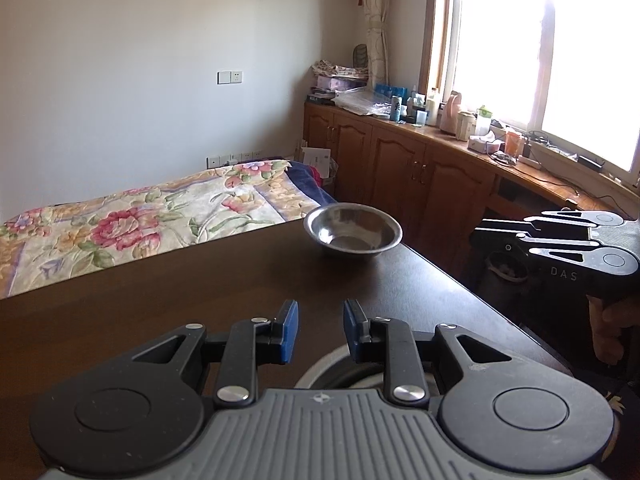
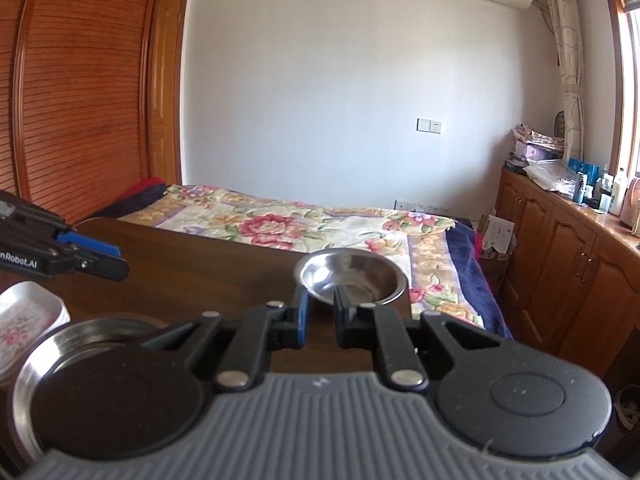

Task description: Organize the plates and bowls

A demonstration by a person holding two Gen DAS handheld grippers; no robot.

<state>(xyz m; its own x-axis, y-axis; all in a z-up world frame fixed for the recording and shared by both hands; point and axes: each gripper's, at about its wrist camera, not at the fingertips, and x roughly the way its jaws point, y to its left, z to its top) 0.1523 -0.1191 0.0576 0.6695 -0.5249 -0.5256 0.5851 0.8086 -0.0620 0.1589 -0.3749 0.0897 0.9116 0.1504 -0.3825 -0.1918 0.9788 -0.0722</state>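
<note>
Right gripper (image 2: 320, 316): jaws apart, nothing between them, aimed at the steel bowl (image 2: 351, 276) at centre frame; the near rim sits just ahead of the fingertips, whether touching I cannot tell.

Left gripper (image 1: 321, 332): jaws apart, empty, low centre of its frame, above the dark table (image 1: 200, 312).

Bowl stands upright at the far table edge, centre-right in the left view (image 1: 353, 232).

Handling, as a judgement: thin steel, light, stiff, not fragile, but slick and prone to skate. Best hold is across the rim wall, one finger inside, one outside.

Right view alone shows a steel plate (image 2: 28, 368) lower left and a white floral dish (image 2: 24, 320) just beside it. Left view alone shows the right gripper side-on at right edge (image 1: 496, 236), off the table edge, with a hand (image 1: 612, 328) below it.
</note>
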